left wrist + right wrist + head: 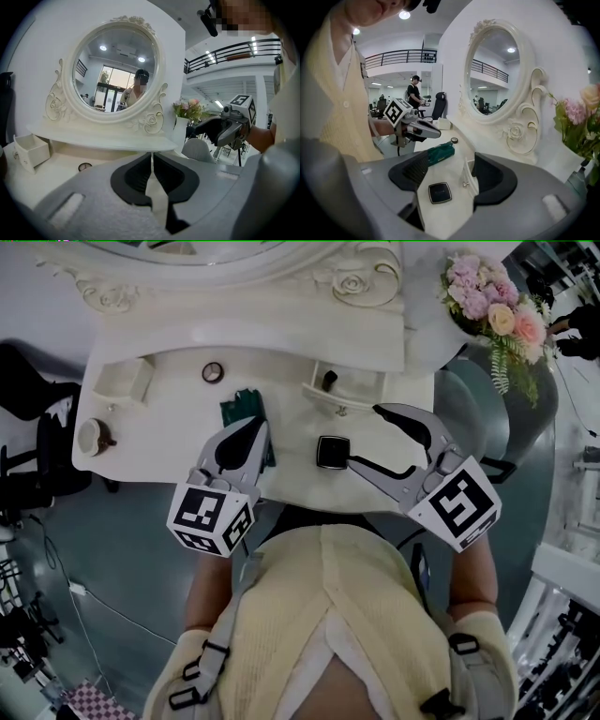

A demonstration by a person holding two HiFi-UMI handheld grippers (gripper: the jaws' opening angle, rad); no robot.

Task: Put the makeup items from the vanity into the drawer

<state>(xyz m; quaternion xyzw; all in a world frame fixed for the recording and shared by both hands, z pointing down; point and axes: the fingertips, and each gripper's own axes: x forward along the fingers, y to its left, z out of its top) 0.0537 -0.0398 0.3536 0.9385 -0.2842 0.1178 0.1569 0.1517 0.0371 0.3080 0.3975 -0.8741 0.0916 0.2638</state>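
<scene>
- The left tool (251, 432), at lower left of the head view, has its jaws pressed together with nothing between them.
- The right tool (366, 435), right of centre, stands wide open. The black square compact (333, 452) lies flat on the white counter (159, 442), untouched. In the right gripper view it shows between the jaws.
- A green case (246, 409) lies at the left tool's tip, partly covered by it.
- Farther back, right of centre, a small drawer (342, 401) stands pulled out with a dark item (329, 381) inside.
- A small round pot (213, 372) sits upper left of centre.
</scene>
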